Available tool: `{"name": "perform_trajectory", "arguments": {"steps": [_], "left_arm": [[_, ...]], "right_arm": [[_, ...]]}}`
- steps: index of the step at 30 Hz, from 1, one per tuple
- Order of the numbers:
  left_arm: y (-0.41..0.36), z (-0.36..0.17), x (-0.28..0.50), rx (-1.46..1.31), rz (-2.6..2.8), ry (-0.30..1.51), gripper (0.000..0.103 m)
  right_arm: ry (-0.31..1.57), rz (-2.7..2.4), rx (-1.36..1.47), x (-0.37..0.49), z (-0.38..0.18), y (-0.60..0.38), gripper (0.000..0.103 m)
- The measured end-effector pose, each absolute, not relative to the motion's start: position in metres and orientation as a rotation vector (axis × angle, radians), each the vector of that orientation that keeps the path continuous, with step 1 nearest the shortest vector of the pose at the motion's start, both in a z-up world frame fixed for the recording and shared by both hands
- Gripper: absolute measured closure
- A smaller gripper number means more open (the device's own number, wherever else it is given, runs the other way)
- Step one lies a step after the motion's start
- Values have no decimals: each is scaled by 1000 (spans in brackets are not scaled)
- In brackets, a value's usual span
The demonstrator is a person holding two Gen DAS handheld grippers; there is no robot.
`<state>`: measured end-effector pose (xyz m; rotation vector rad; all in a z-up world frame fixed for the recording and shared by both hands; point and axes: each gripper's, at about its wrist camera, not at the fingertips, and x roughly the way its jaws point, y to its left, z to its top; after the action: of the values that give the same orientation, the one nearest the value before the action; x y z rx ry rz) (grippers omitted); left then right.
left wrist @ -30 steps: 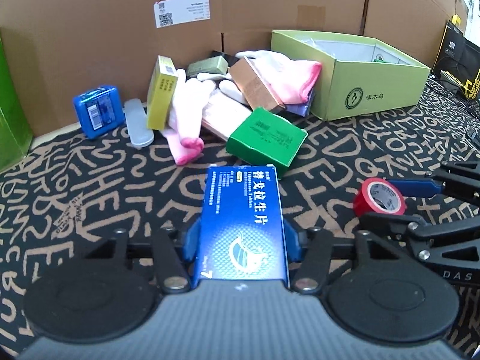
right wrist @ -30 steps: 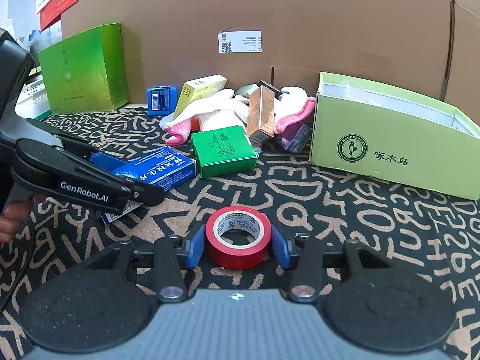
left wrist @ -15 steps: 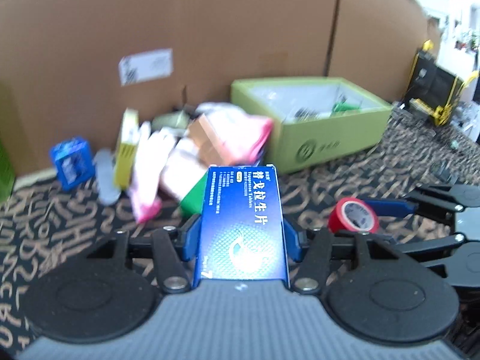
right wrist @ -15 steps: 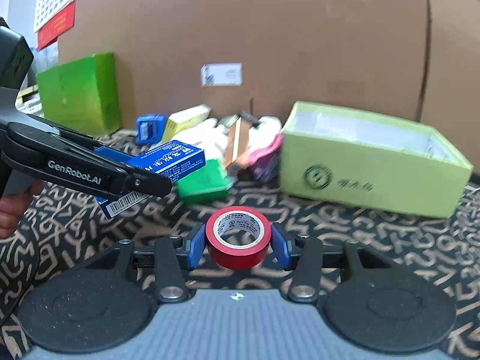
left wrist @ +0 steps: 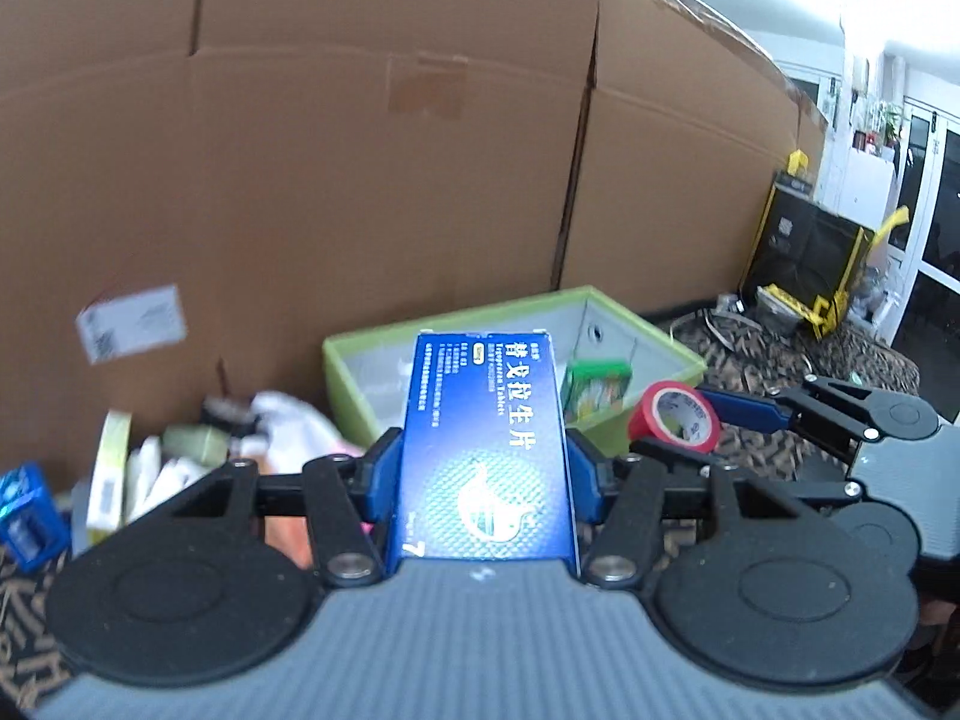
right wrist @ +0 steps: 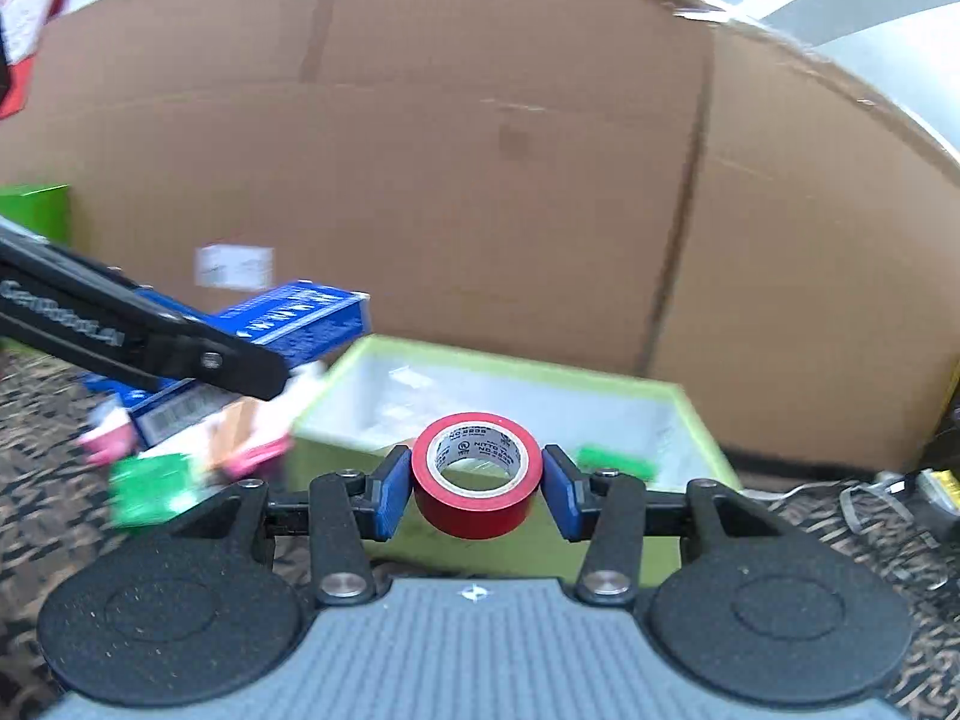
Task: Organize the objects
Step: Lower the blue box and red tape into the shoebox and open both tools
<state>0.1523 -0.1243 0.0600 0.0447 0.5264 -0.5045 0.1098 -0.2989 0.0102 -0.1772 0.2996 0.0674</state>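
Now, with left jaws holding the blue box (left wrist: 486, 450) and right jaws holding the tape (right wrist: 477, 474), bring both fully above the green bin (right wrist: 690, 414) before letting go.

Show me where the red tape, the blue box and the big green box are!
red tape (right wrist: 474, 504): right wrist view, on its red outer band.
blue box (left wrist: 485, 450): left wrist view, on its printed front face.
big green box (right wrist: 699, 444): right wrist view, on its right rim.

place: indoor workroom | cues: cardboard wall (left wrist: 360, 180); patterned tablecloth (right wrist: 36, 420); glass doors (left wrist: 936, 198)
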Motion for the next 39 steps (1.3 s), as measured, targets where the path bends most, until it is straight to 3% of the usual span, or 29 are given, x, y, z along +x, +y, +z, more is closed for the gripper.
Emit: {"name": "perform_trajectory", "arguments": {"steps": [10,22,23,24,25,26,27,39], "left_arm": [[-172,27,243,26,-508,598,48],[-192,1,289,68,-492,605,48],[-192,-1,289,64,-498,597,45],[-192,-2,289,59,-501,591,31],[-190,-2,289,50,-495,583,15],[-188,-2,287,33,-482,566,9],[-185,-1,285,13,-469,547,0],[-144,41,225,-149,-457,441,0]], "right_arm": [[339,2,-178,212,0,-339,52],[476,29,-228,282,-26,-334,52],[493,40,-239,282,-28,-333,51],[490,45,-254,280,-29,-332,49],[472,44,-270,276,-27,-331,40],[454,39,-290,272,-25,-330,28],[437,31,-308,267,-23,-329,26],[225,-17,-214,160,44,-319,10]]}}
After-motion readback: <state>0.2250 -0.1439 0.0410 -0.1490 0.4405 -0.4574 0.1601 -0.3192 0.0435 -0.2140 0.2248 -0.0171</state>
